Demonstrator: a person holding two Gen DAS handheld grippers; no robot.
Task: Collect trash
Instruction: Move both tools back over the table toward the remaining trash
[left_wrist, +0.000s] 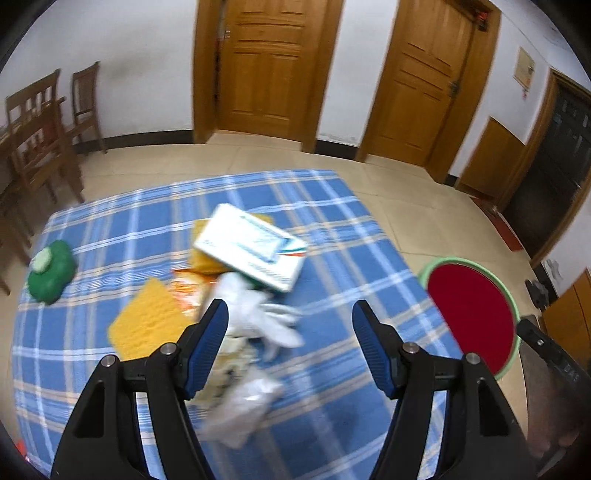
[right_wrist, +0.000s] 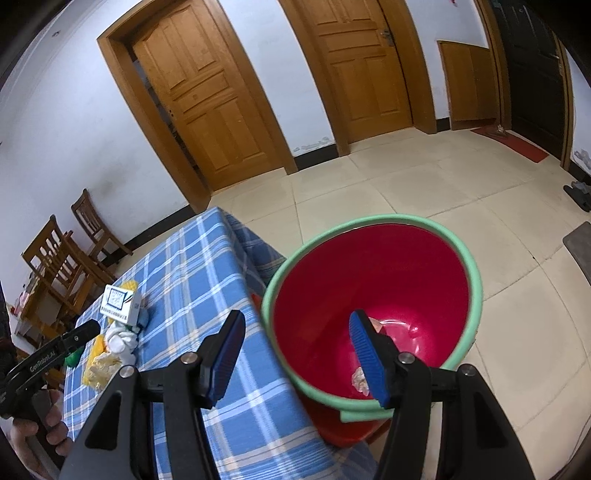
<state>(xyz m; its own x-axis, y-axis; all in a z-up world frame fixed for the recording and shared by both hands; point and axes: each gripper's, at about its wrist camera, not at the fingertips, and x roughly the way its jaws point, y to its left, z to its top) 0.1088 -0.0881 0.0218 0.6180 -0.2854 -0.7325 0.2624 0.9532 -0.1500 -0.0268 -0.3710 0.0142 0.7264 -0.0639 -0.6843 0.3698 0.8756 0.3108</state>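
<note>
In the left wrist view my left gripper (left_wrist: 290, 325) is open and empty above a pile of trash on the blue plaid table (left_wrist: 332, 229): a white glove (left_wrist: 266, 314), a white box (left_wrist: 251, 247), a yellow sponge (left_wrist: 147, 321), an orange wrapper (left_wrist: 188, 291) and a crumpled clear bag (left_wrist: 243, 406). A green lidded object (left_wrist: 51, 269) lies at the left. In the right wrist view my right gripper (right_wrist: 295, 343) is open and empty, over the near rim of the red bucket (right_wrist: 417, 258) with a green rim; scraps (right_wrist: 360, 378) lie in its bottom.
The bucket stands on the tiled floor against the table's right edge and also shows in the left wrist view (left_wrist: 476, 314). Wooden chairs (left_wrist: 40, 140) stand at the far left. Two wooden doors (left_wrist: 266, 66) are behind. The left gripper shows in the right wrist view (right_wrist: 51, 350).
</note>
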